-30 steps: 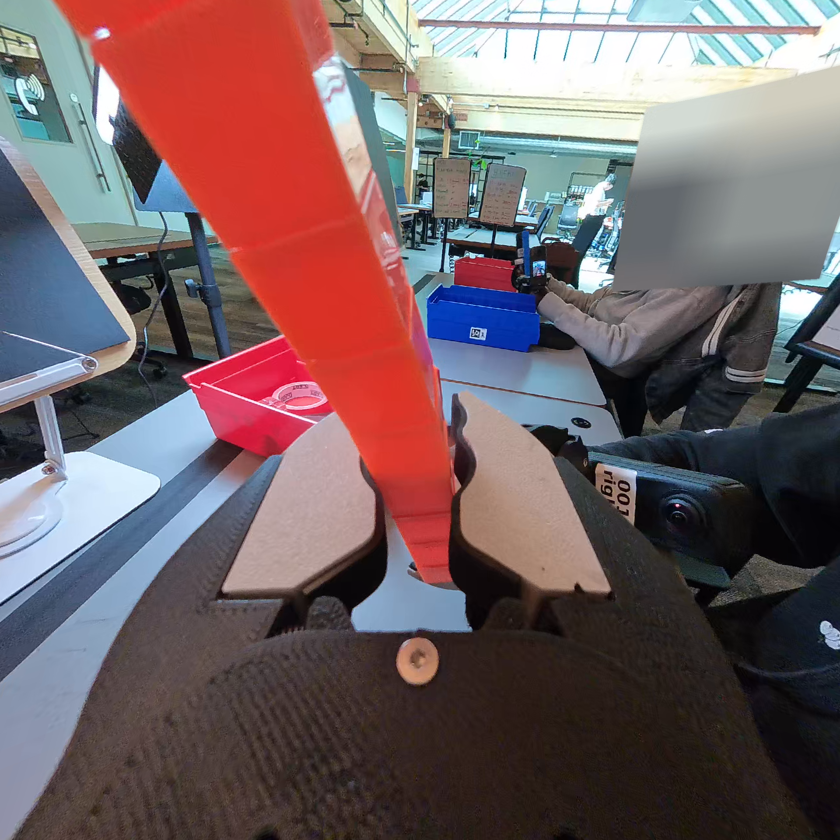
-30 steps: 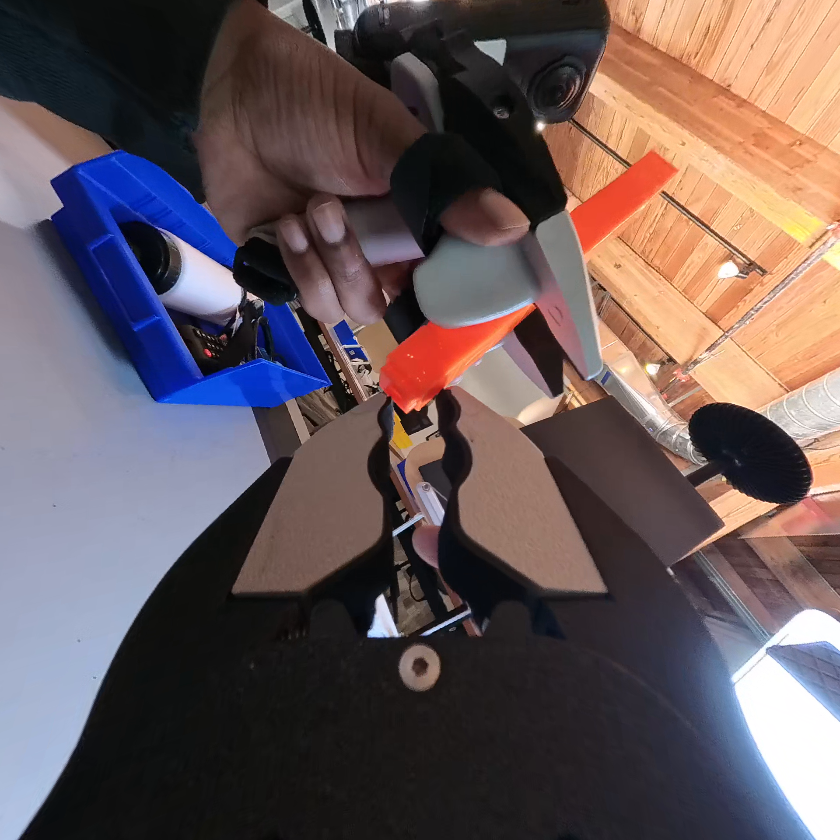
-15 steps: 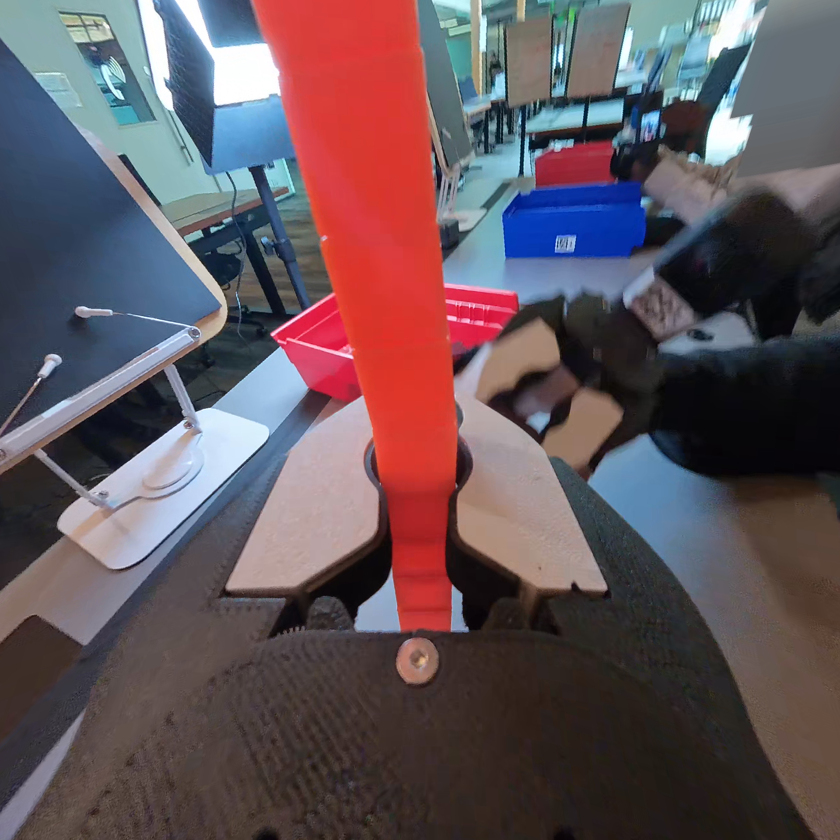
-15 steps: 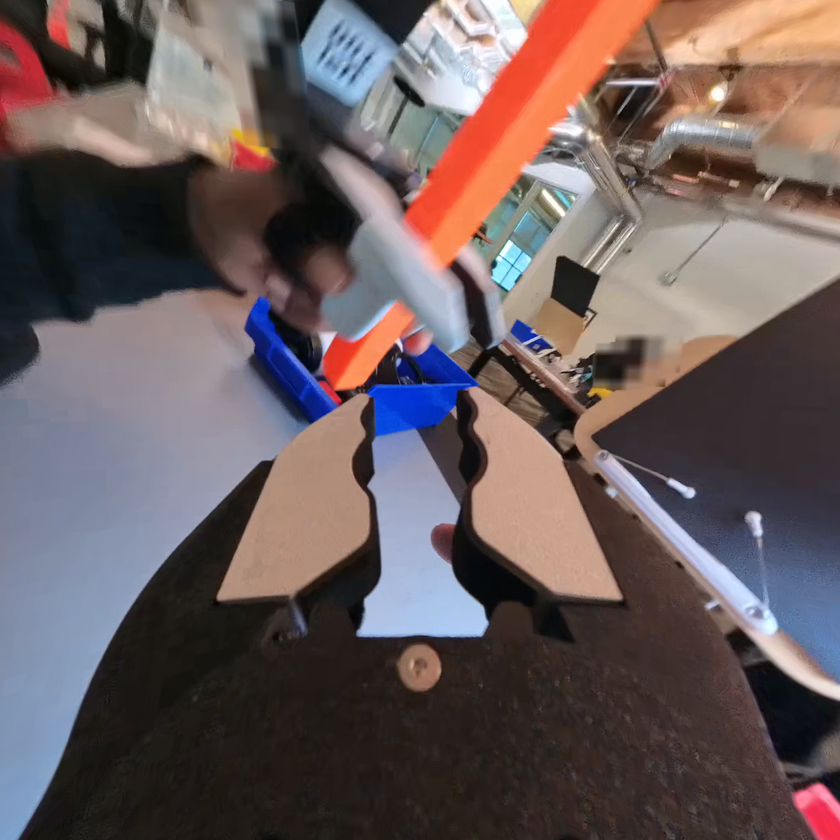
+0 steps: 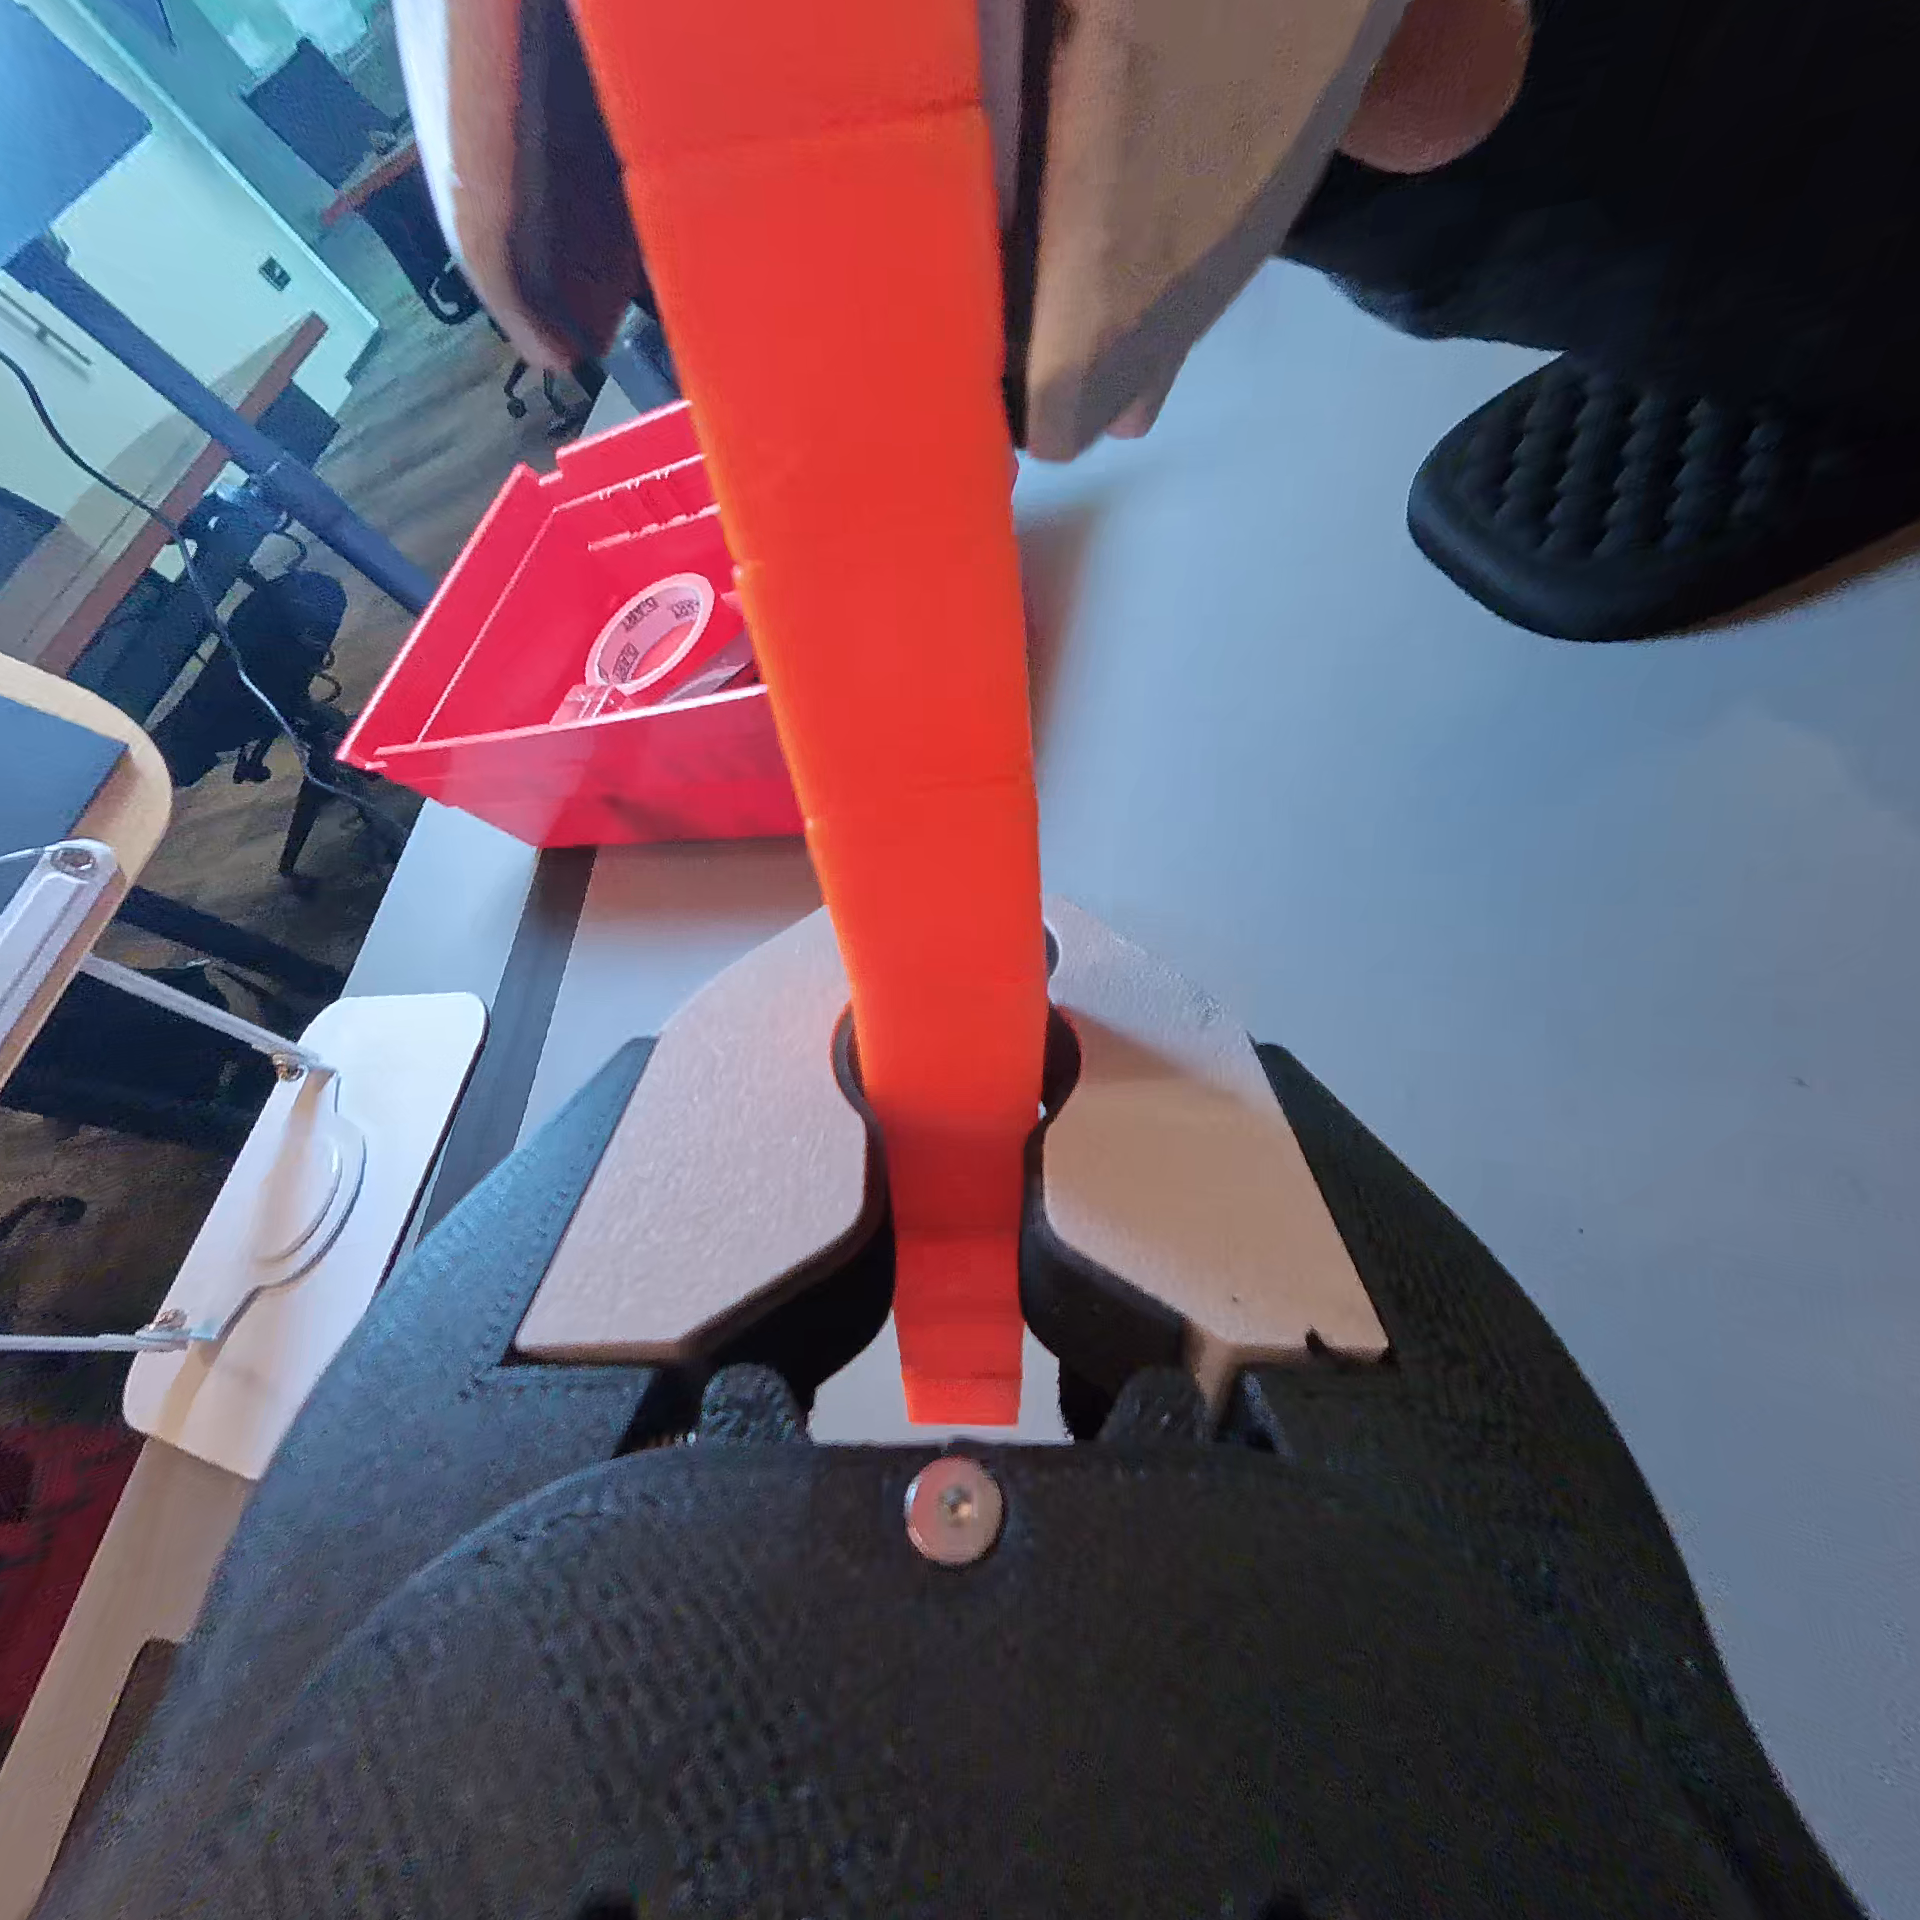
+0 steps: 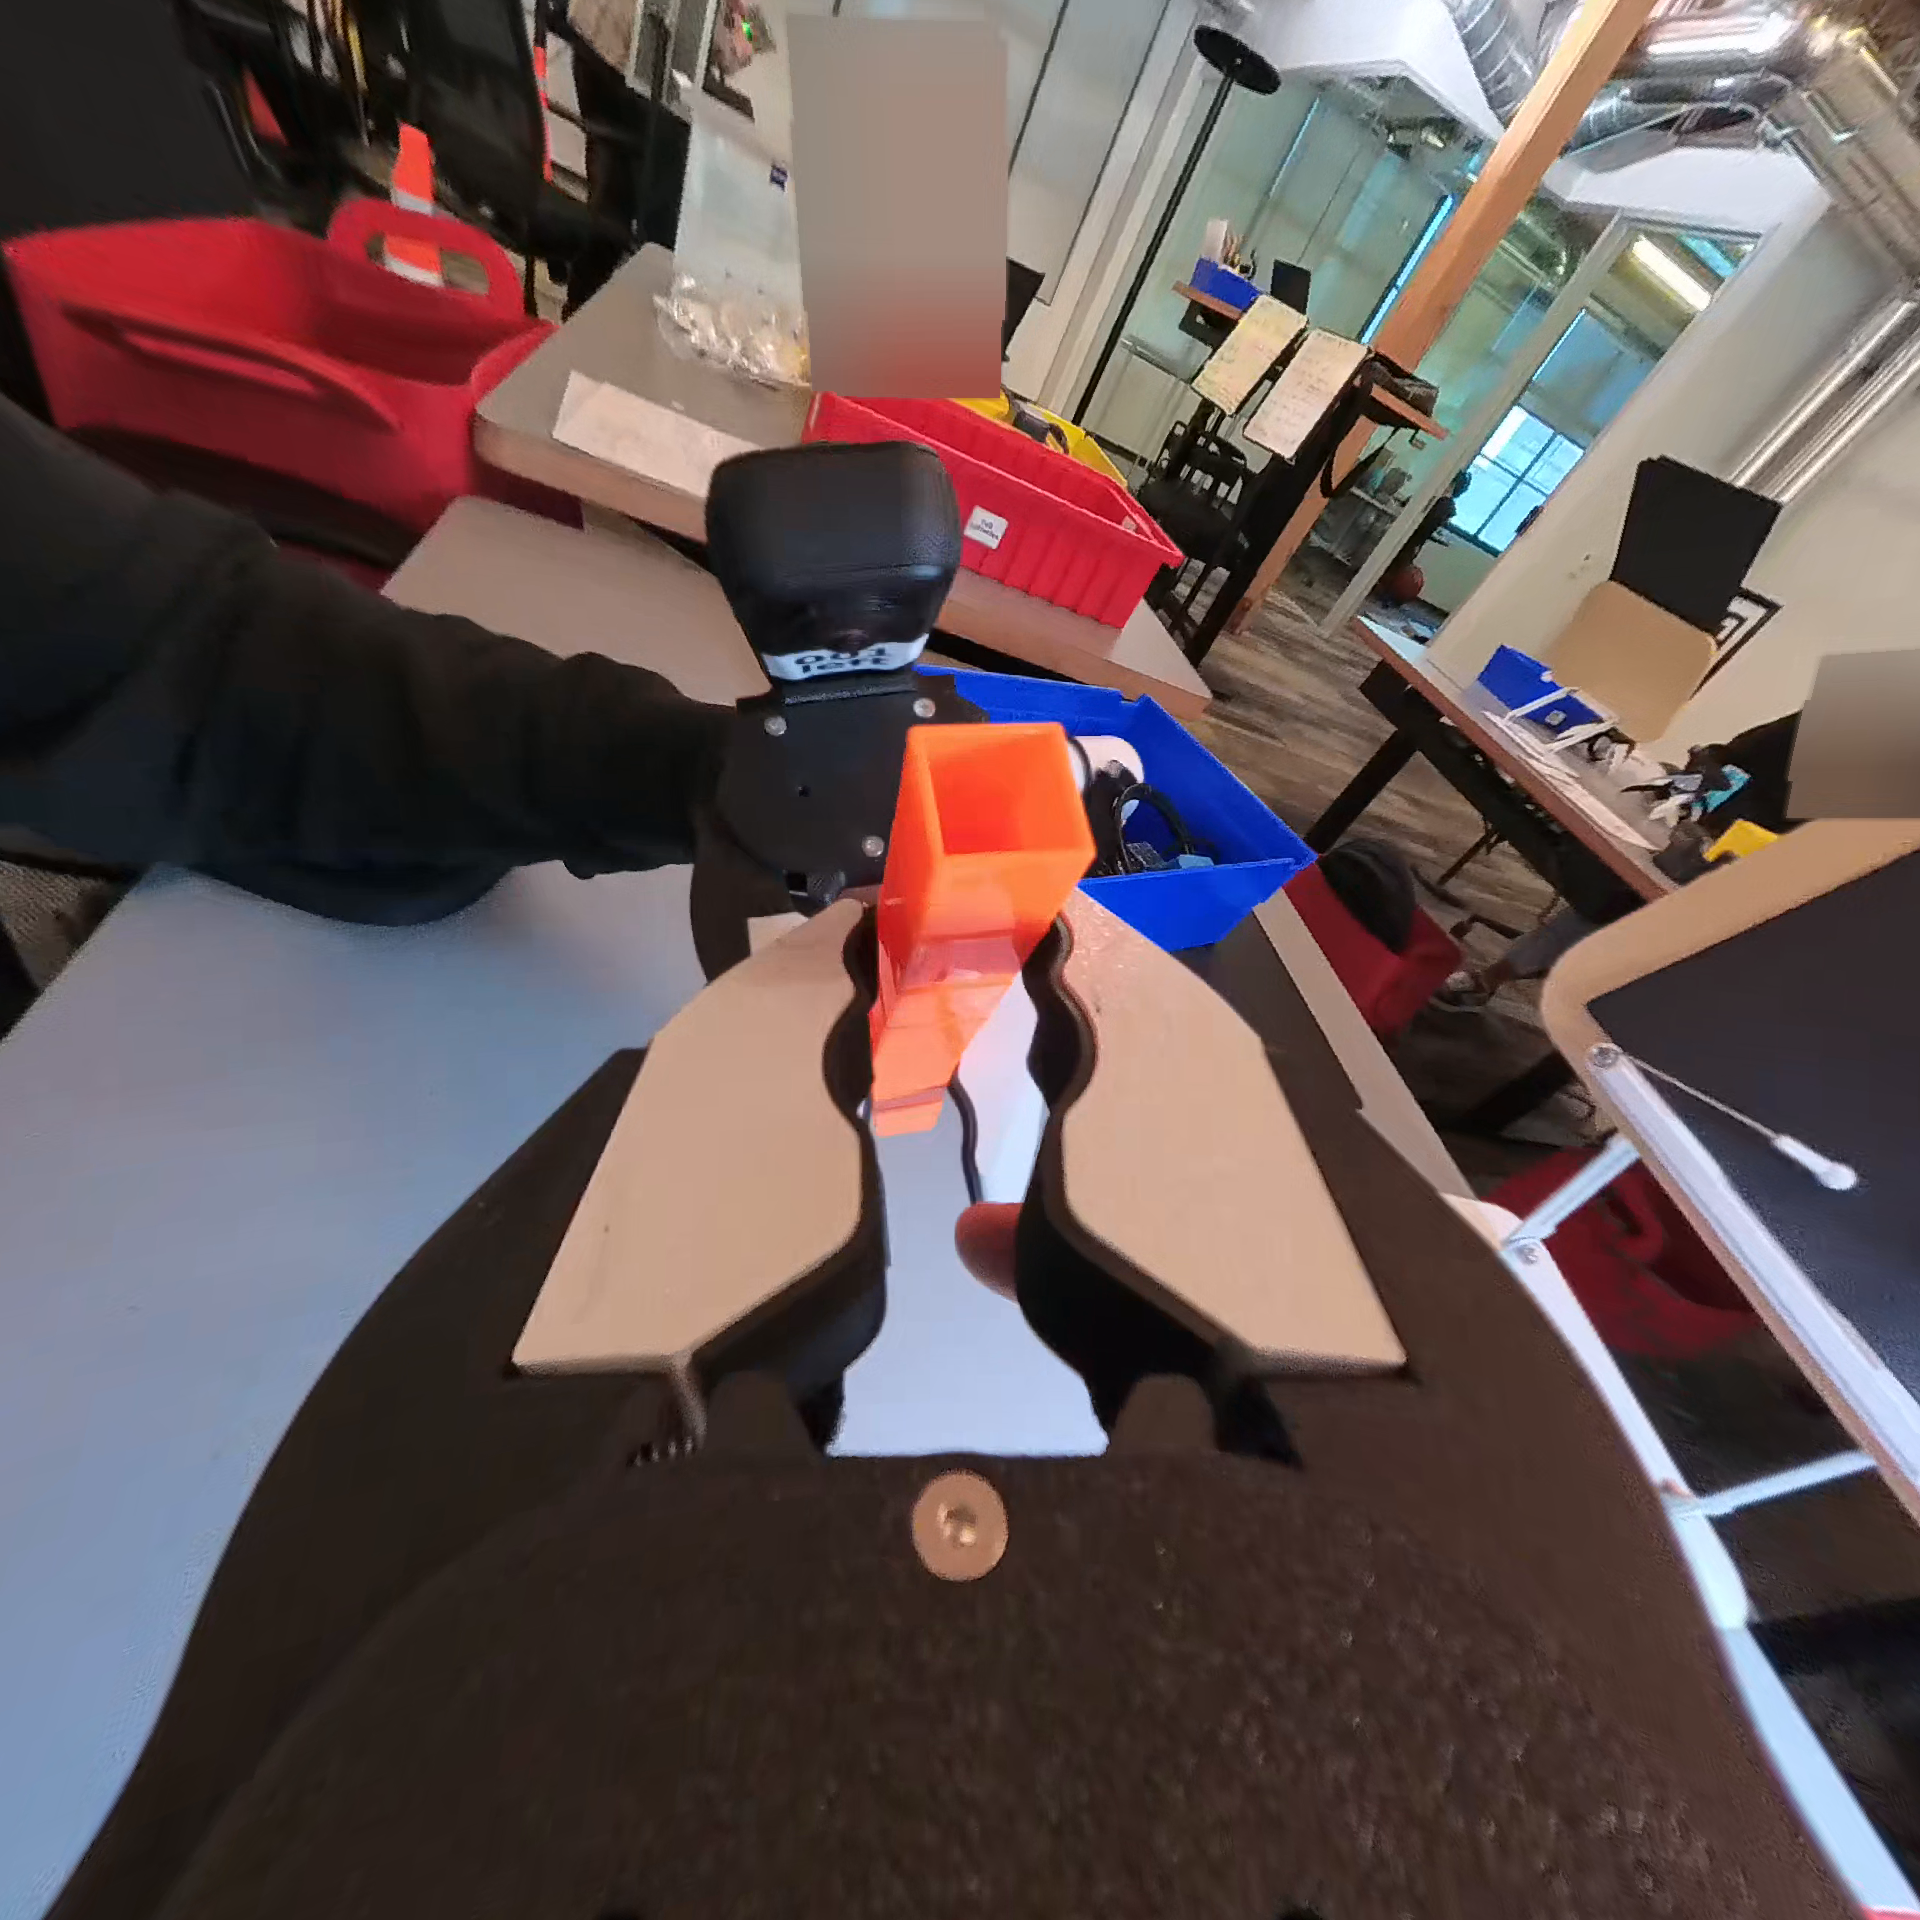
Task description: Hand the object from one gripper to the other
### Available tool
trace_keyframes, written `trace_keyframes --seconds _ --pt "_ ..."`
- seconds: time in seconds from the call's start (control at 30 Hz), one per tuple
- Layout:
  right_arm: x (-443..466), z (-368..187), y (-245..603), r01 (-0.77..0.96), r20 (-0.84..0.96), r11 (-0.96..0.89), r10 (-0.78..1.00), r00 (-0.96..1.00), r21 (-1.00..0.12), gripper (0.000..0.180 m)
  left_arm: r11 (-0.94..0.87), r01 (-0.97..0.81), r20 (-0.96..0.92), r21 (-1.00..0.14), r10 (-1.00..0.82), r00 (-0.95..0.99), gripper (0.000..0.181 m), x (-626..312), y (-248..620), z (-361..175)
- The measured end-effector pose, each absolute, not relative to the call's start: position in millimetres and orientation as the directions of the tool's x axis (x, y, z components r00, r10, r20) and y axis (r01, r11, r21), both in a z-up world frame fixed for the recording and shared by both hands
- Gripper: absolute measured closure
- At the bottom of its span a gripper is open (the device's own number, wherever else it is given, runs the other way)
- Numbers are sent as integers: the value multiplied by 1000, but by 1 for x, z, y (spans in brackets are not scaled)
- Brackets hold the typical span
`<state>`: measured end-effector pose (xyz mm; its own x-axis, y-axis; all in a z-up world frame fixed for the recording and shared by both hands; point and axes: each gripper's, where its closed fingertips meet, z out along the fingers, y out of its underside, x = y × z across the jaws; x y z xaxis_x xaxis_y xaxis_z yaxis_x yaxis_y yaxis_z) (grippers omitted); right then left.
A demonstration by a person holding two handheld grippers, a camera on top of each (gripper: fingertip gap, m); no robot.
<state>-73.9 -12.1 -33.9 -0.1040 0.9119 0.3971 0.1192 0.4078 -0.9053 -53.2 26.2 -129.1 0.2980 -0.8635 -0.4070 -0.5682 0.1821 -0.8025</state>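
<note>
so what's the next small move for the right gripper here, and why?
Probably close the right gripper on the orange bar. The bar's open end already sits between its jaws, which are spread with a gap showing on the right side, so it isn't clamped there yet. The left gripper grips the bar's other end, so it shouldn't release until the right one has hold.

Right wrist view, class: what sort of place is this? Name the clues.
Probably an open-plan workshop or lab office: rows of desks holding red parts bins and a blue bin, easel boards farther back, and exposed ceiling ducts.
</note>
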Motion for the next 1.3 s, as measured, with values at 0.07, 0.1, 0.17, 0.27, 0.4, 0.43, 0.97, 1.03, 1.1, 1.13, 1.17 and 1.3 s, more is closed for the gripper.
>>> trace_keyframes --seconds 0.07,0.1,0.17,0.27,0.4,0.43,0.97,1.03,1.1,1.13,1.17,1.3 --pt "-75 -31 -12 115 443 450 893 -79 -886 156 182 -544 -425 -819 -829 363 154 -59 36 -121" --pt "-74 -29 -8 120 478 480 877 -49 -869 156 175 -514 -420 -840 -810 409 142 -64 41 -113" --pt "-70 -20 -2 108 561 556 827 26 -824 156 126 -425 -342 -896 -807 482 123 -74 47 -95" --pt "-63 -3 0 80 679 675 722 133 -734 157 -13 -132 -57 -991 -858 510 124 -90 46 -64" --pt "-63 -8 12 229 871 843 446 207 -486 157 -404 300 473 -864 -857 207 135 -104 43 -37" --pt "-65 -14 16 275 905 864 379 195 -422 157 -484 342 546 -806 -830 112 134 -103 41 -35" --pt "-91 -100 81 590 999 807 -13 50 -19 157 -644 105 644 -758 -713 278 128 -70 50 -99" --pt "-92 -102 82 594 999 804 -23 48 -10 157 -646 90 638 -758 -705 310 136 -70 53 -108" --pt "-91 -102 84 607 998 795 -37 49 0 157 -638 97 634 -764 -714 298 141 -70 54 -108" --pt "-91 -101 84 605 998 796 -44 52 4 157 -630 97 627 -771 -722 292 141 -70 54 -108" --pt "-91 -101 83 602 998 798 -45 53 4 157 -623 90 620 -777 -731 285 142 -70 53 -108" --pt "-90 -95 85 616 994 787 -40 101 -30 155 -574 103 579 -813 -775 253 144 -73 53 -104"
